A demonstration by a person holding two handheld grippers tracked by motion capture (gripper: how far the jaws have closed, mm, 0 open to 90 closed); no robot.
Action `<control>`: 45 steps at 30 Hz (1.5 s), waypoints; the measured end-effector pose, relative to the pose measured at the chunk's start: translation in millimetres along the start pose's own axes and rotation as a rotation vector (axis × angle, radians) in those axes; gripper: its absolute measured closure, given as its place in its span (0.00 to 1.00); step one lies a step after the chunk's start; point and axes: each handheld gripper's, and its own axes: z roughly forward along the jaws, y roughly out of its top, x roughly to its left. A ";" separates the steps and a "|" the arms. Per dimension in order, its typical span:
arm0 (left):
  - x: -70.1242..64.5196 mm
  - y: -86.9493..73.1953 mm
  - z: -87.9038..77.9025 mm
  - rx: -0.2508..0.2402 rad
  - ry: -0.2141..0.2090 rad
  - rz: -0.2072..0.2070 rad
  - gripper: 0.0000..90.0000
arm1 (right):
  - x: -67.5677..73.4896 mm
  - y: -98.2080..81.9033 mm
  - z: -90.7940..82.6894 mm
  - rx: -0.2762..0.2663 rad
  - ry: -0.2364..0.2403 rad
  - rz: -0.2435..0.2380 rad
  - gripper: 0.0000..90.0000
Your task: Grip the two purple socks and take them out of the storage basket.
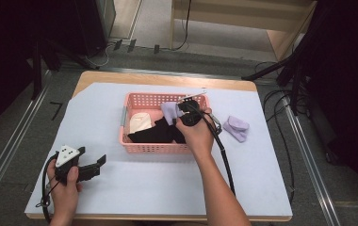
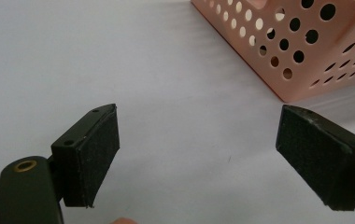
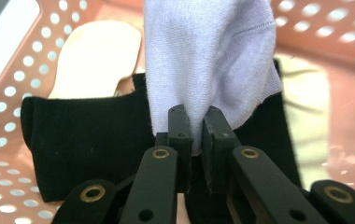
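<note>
Lilac sock (image 3: 208, 60) hangs pinched in the right gripper (image 3: 196, 130) over the pink basket (image 1: 134, 100), likely for sorting, while the left gripper (image 2: 203, 158) waits wide near the worktop's front-left corner.

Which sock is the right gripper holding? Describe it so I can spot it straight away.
Find the pink basket in the middle of the table; the right gripper is over its right half. Pinched between its jaws is a lilac sock, hanging above a black sock and a cream one. A second lilac sock lies outside, right of the basket.
</note>
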 end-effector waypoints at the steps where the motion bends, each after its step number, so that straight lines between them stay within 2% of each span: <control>1: 0.0 0.0 0.0 0.000 0.000 0.000 0.16 | -0.4 0.1 -1.6 -0.008 -0.005 -0.004 0.93; 6: -0.1 0.0 0.0 0.000 0.000 0.000 0.16 | -2.8 0.7 -11.6 -0.051 -0.028 -0.013 0.93; 15: -0.1 0.1 -0.1 0.002 0.001 0.001 0.16 | -14.3 -0.8 -27.3 -0.065 -0.092 -0.039 0.93; 21: -0.3 0.0 0.1 0.001 0.001 0.001 0.16 | -24.6 -2.8 -41.2 -0.094 -0.111 -0.029 0.93; 29: -0.4 0.0 0.1 0.001 0.002 0.001 0.16 | -38.8 -7.3 -56.8 -0.144 -0.123 0.010 0.93; 38: -0.4 0.0 0.0 0.001 0.003 0.003 0.16 | -53.4 -17.3 -72.3 -0.262 -0.146 0.012 0.93; 40: -0.4 0.0 0.0 0.001 0.003 0.003 0.16 | -62.5 -22.8 -78.7 -0.298 -0.168 0.020 0.93; 45: -0.4 0.0 0.0 0.001 0.004 0.004 0.16 | -75.3 -30.4 -86.1 -0.325 -0.191 0.047 0.93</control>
